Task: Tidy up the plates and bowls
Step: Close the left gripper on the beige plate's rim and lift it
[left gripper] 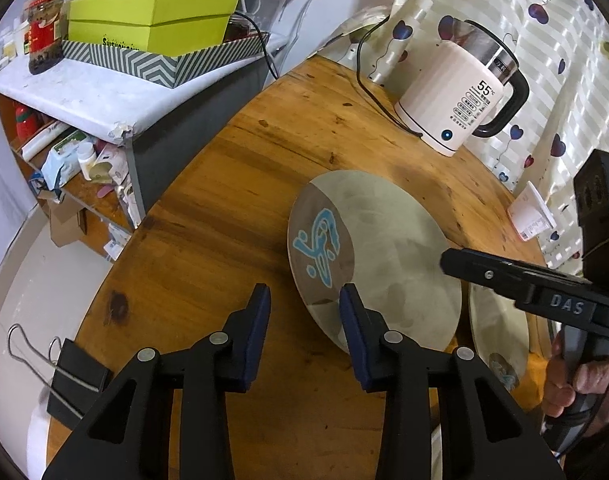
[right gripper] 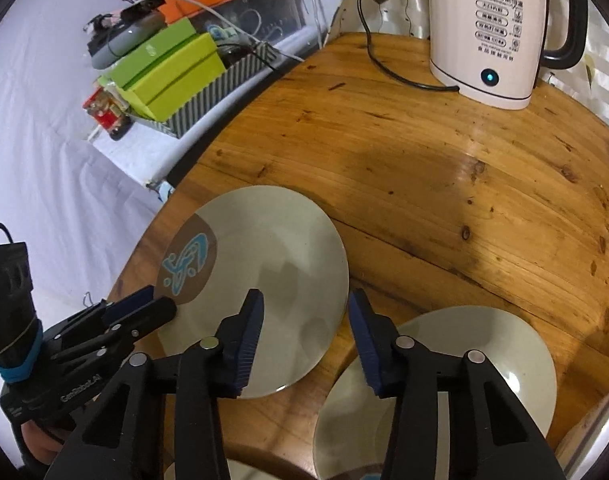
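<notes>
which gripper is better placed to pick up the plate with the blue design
Left, probably. The left gripper is open with one finger already at the near rim of the plate by the blue design. The right gripper is open too, hovering above the plate's far side.

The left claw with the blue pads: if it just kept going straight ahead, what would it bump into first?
Probably the round grey plate with the blue emblem. The open left claw already has its right pad at the plate's near rim, though depth is hard to judge; the white kettle stands farther back.
</notes>
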The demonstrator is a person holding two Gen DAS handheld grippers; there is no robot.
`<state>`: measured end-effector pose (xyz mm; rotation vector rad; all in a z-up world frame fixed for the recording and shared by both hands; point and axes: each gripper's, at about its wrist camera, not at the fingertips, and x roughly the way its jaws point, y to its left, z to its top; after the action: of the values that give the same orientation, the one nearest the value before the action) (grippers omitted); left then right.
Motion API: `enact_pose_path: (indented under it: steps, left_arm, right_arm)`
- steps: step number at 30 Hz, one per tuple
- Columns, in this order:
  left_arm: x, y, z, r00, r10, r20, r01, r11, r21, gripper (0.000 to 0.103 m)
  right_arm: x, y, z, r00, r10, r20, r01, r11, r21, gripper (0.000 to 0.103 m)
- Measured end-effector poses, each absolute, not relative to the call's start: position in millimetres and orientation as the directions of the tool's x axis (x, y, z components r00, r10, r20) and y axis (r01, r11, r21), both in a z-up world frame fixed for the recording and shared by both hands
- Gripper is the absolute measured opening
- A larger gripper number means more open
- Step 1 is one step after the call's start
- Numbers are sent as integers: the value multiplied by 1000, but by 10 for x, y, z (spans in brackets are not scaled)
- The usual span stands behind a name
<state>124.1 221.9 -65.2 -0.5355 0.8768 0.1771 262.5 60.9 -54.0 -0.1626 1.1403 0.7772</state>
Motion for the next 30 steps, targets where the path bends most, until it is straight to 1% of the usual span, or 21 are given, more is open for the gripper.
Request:
enact_pose_path:
  steps: [2,4,8,10,19,30]
  left_arm:
    - [1261,2221,-655,638,-71,-767,-356,856,-375,34]
    - [1279,2220,-659,639,-77,-765,-349,857,-378,34]
    - [1316,2208,-661,643,-82,-762,-337,862,-378,30]
    - [1329,2200,-661,646,-93,-758,-327,863,-385,26]
    - [1332,2172,-611,647,-73,-759,-329,871,-364,26]
    - [1227,2153,-444,659,-62,-749,-322,877,-356,26]
  right_arm:
    - [2653,631,-578,189,465,-865,-625,736,259,40]
    - [2671,639,-603,189,461,-867,-623,739,257,38]
    - [2713,640,-653,183,454,-872,-616,744,258,29]
    - [2733,634,-672,181,452,-873,-610,748,261,25]
    - [2753,632,-669,178,451,-874,-598,755,268,24]
    - [2658,593,-494,190,462,-866,-602,752,269,24]
